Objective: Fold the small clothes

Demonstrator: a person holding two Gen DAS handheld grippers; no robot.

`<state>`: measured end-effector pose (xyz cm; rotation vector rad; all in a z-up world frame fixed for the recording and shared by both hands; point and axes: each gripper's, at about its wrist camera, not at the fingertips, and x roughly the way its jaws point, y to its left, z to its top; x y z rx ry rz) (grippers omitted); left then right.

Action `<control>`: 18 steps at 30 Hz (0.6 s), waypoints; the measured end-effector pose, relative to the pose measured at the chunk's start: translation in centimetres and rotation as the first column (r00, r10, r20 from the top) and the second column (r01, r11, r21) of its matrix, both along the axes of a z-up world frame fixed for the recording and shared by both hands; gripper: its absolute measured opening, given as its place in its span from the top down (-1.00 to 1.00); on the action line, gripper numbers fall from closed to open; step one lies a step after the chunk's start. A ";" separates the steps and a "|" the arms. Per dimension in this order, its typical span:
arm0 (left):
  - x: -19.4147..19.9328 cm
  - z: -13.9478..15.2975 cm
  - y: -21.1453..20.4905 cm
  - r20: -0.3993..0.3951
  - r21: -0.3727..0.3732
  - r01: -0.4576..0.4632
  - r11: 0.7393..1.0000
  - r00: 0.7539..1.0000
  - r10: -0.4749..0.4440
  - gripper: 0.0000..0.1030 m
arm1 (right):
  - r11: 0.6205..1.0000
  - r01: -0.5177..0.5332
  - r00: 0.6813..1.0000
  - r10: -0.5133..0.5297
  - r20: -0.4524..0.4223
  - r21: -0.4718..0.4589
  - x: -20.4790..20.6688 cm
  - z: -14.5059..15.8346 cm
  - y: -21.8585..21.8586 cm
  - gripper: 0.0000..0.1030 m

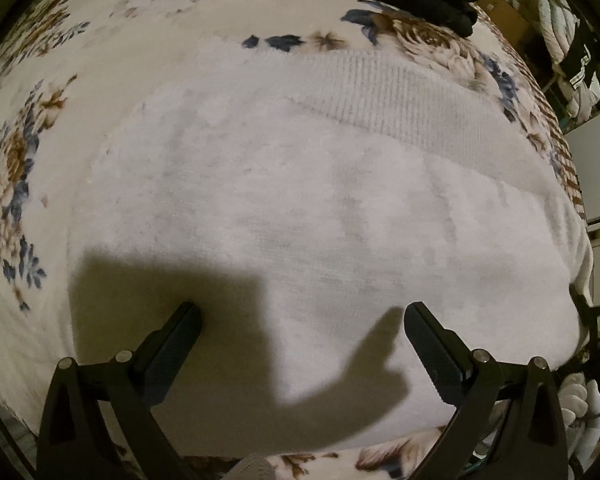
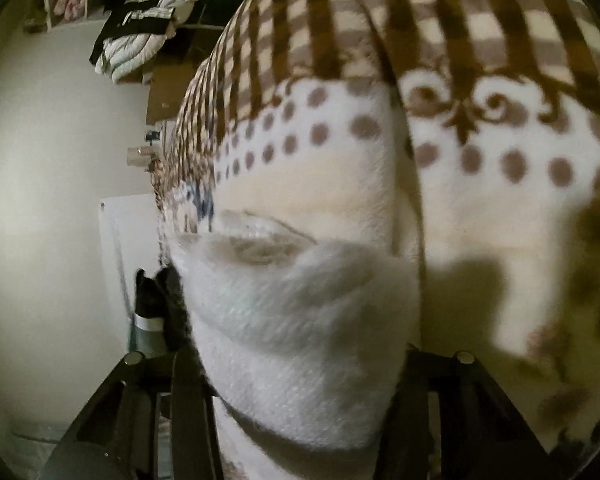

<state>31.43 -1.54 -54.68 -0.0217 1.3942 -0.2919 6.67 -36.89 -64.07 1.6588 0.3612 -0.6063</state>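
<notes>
You are mid-fold: your right tool (image 2: 300, 364) pinches a bunched edge of the white knit garment (image 1: 300, 200), while your left tool (image 1: 302, 316) hangs spread above its flat body, filling mid-frame on the floral blanket (image 1: 28, 160). Next, I judge, carry that edge across and lay it square. The knit looks soft, thick, with a ribbed hem (image 1: 400, 96) at upper right.

the sweater (image 1: 300, 200) lies flat on the blanket (image 1: 40, 80), its ribbed band (image 1: 400, 96) farthest.

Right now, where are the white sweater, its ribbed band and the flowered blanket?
white sweater (image 1: 300, 208): left wrist view, its flat middle.
ribbed band (image 1: 400, 96): left wrist view, mid-band.
flowered blanket (image 1: 16, 160): left wrist view, flower at left.
</notes>
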 end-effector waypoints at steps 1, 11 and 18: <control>0.1 0.0 0.2 -0.001 -0.004 -0.004 1.000 1.000 0.004 -1.00 | 1.000 -0.005 1.000 0.005 -0.007 -0.010 -0.1 0.3 0.0 0.18; -0.7 3.2 6.0 0.006 -0.078 -0.164 0.983 0.986 0.165 -1.00 | 0.821 -0.380 0.917 0.276 -0.286 -0.426 7.7 13.0 5.1 0.26; -3.2 4.9 15.7 0.009 -0.069 -0.392 0.917 0.919 0.394 -1.00 | 0.521 -0.644 0.764 0.470 -0.442 -0.560 16.1 18.0 17.2 0.28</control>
